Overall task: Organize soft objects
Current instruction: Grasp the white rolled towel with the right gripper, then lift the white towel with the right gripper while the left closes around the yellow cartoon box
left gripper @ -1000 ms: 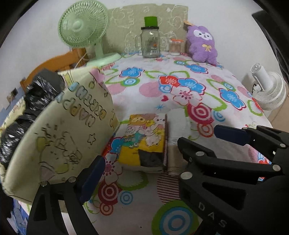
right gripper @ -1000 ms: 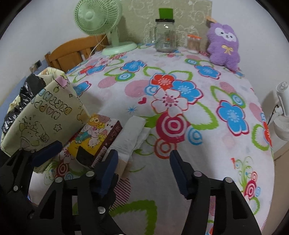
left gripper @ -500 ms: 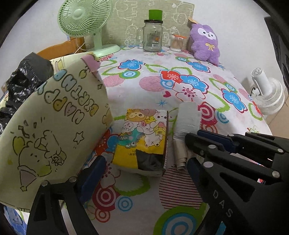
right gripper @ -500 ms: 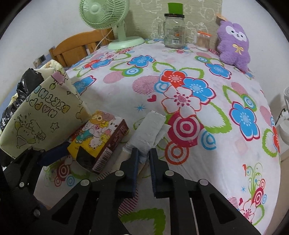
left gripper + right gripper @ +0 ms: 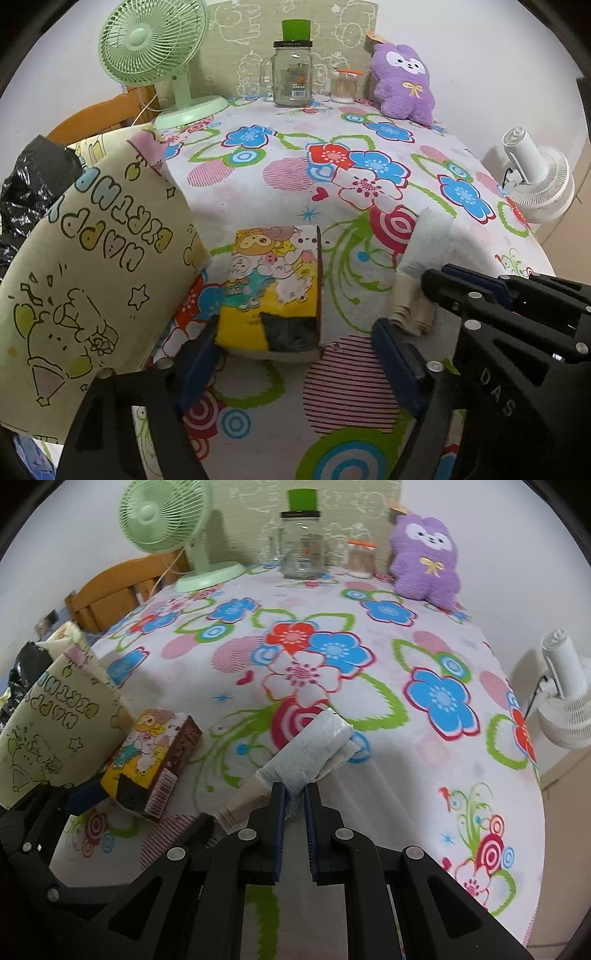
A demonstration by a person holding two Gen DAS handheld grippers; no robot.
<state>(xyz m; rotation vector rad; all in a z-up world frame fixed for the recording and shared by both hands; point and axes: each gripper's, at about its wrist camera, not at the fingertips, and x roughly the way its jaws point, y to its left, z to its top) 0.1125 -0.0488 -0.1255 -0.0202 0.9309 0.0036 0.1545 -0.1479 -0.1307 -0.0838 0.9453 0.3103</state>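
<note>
We see the right gripper [image 5: 294, 797] clenched on the near end of a soft white folded pad [image 5: 314, 744], crinkly and plastic-wrapped, lying on the flowered tablecloth [image 5: 436, 657] at about six o'clock. At nine o'clock the left gripper [image 5: 291, 354], jaws just closing but not yet pressing, straddles a glossy cartoon-printed tissue pack [image 5: 275, 288] beside a cream paper bag [image 5: 92, 266].

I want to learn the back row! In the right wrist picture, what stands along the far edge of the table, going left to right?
Pale green plastic desk fan → clear glass jar with a black lid → small clear tub of cotton swabs with an orange lid → fluffy purple plush toy with a gold bow.
</note>
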